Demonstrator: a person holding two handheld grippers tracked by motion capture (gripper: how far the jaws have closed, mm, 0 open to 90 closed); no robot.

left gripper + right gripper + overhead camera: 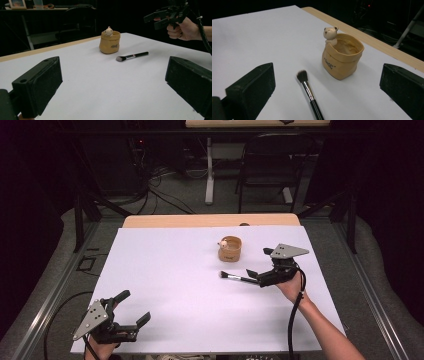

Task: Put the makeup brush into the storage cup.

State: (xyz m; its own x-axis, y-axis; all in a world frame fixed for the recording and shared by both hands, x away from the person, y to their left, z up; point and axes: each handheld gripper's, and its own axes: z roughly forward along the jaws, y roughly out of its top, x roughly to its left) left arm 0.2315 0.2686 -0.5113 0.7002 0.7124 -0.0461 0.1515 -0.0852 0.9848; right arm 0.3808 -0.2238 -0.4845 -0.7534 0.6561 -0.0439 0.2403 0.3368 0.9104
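Left gripper [131, 309] sat at the near left corner of the white table [165, 270], jaws wide apart, nothing between them. Tan sack-shaped pot [230, 249] with a small bear on its rim stood mid-table, upright. Makeup brush [235, 277] lay flat just in front of it. Right gripper [255, 271] hovered over the brush handle, jaws spread, gripping nothing.

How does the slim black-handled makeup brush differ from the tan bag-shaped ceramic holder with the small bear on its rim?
The makeup brush lies flat; the ceramic holder stands upright. The brush is thin, black and silver with dark bristles; the holder is squat, tan, open-topped and looks empty. Both rest on the white table, close together but apart.
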